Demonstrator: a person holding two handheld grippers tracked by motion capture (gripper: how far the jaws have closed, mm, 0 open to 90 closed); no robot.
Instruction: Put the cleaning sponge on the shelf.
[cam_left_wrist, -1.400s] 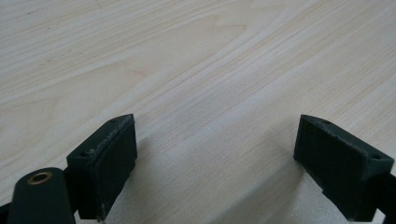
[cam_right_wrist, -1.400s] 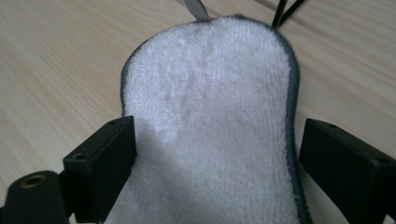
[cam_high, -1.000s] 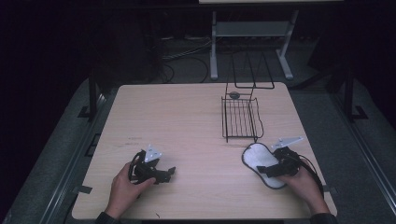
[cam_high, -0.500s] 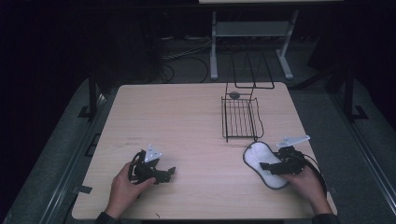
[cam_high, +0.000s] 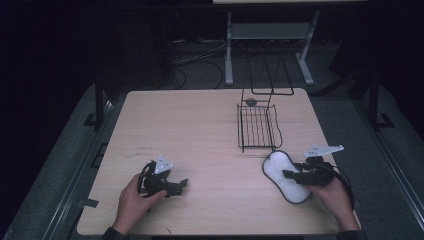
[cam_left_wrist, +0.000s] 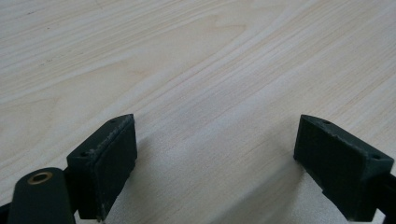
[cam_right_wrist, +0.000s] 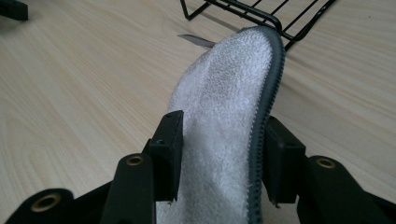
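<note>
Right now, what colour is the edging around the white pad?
Dark grey stitched edging on the pad, clearest in the right gripper view.

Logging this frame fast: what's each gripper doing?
Left gripper: open, empty, over the table.
Right gripper: shut on the pad.

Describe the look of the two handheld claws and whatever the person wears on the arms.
Both claws, left and right, are black, each topped by a pale grey three-cornered plate. Up close, the blocky black pads sit on arms with brass-ringed holes. Dark sleeve cuffs show at the wrists.
</note>
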